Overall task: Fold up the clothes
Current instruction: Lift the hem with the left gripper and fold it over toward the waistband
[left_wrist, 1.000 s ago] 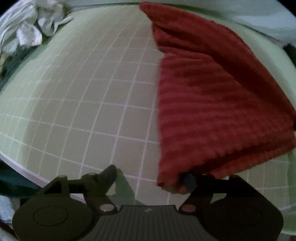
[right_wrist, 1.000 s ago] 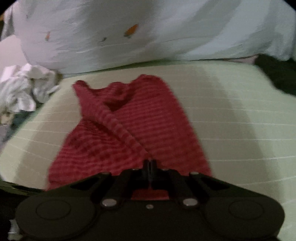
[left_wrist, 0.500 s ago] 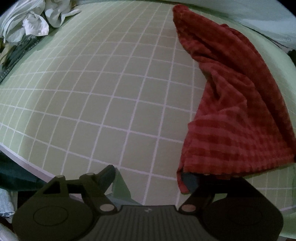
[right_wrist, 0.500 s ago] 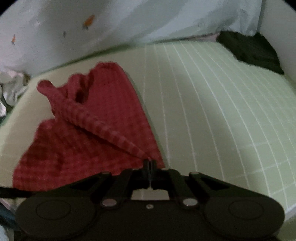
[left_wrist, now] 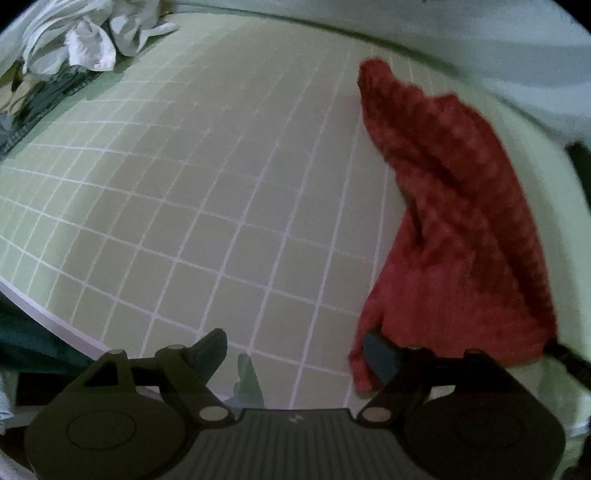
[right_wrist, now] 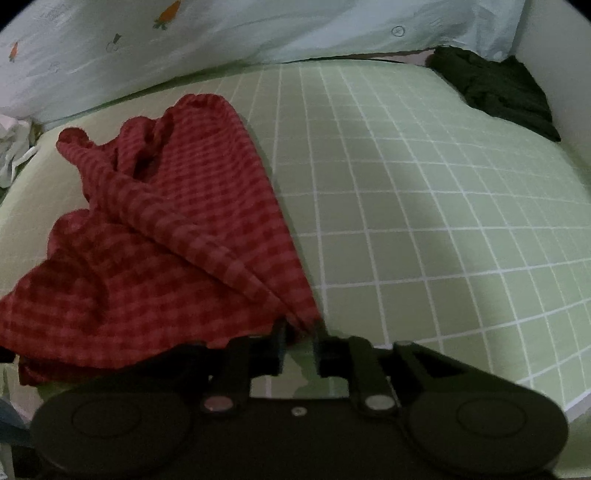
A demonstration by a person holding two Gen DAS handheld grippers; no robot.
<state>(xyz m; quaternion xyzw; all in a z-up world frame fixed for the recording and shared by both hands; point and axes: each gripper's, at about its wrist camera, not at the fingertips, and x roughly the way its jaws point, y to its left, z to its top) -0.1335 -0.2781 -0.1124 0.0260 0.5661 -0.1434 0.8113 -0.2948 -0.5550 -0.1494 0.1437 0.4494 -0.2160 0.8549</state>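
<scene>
A red checked cloth (right_wrist: 177, 236) lies bunched on the green gridded sheet (right_wrist: 424, 206); it also shows in the left wrist view (left_wrist: 454, 229) at the right. My left gripper (left_wrist: 295, 350) is open, with the cloth's near corner draped over its right finger (left_wrist: 380, 356). My right gripper (right_wrist: 299, 343) has its jaws slightly apart, with the cloth's corner lying between the tips.
A crumpled white garment (left_wrist: 77, 40) lies at the far left of the bed. A dark garment (right_wrist: 495, 88) lies at the far right corner. A pale blue printed duvet (right_wrist: 221, 33) is piled along the back. The bed's near edge (left_wrist: 48, 314) runs below left.
The right gripper's jaws have parted from fully shut on the cloth corner. The cloth has been drawn rightward and bunched. The left gripper stayed open and shifted left relative to the cloth.
</scene>
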